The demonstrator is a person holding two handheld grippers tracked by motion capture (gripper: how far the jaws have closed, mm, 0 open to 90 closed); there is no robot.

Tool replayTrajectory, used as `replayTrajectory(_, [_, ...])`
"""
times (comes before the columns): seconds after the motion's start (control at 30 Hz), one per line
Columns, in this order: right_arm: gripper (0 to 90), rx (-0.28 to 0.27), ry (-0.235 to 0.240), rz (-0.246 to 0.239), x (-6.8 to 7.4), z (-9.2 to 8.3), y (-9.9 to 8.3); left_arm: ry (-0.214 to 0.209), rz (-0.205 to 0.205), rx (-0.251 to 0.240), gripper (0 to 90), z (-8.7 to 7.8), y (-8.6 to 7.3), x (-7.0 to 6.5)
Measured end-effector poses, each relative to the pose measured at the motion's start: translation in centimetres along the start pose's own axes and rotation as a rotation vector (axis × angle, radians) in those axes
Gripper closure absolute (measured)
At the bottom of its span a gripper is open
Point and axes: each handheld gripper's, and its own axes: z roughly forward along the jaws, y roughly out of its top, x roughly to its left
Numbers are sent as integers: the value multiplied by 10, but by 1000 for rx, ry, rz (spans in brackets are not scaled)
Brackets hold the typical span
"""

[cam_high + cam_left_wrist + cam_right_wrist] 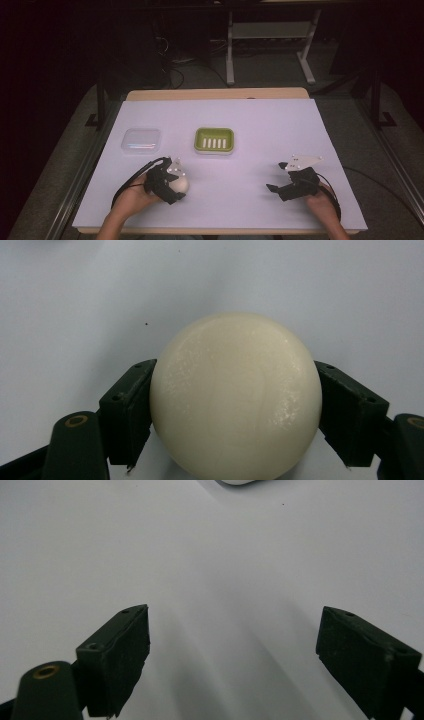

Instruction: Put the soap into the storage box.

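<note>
Two grippers are over the white table [250, 150]. The left gripper [175, 186] has a round, cream-white soap ball [181, 183] between its two black jaws. In the left gripper view the jaws press on both sides of the soap ball [235, 395], right at its widest part. That is a good place to hold a round, smooth thing, because it cannot slip out so easily there. The ball is low and near the front left of the table; I cannot tell if it sits on the table or is lifted a little.

The right gripper [279, 176] holds nothing. Its jaws are wide apart, with bare table between them in the right gripper view. It waits at the front right, well apart from the ball, so it stays out of the way.

Farther back, near the middle, is a green soap dish [214, 140] with white slots in it. It is empty, so the soap probably belongs there. To its left is a clear plastic lid [141, 141], lying flat. It may go over the dish later, and the free right gripper could pick it up.
</note>
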Motion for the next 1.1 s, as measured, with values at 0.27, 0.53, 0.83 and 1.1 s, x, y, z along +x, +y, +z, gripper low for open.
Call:
replayTrajectory(0.27, [132, -5, 3, 2, 0, 0, 0, -40, 11, -10, 247, -1, 0, -1])
replayTrajectory(0.53, [132, -11, 1, 6, -1, -1, -1, -55, -5, -39, 249, -3, 2, 4])
replayTrajectory(0.83, [132, -17, -1, 11, -2, -1, -1, -56, 6, -55, 250, -8, 11, 9])
replayTrajectory(1.1, [132, -28, -5, 21, -5, -3, -1, -53, 28, -57, 250, -11, 24, 17])
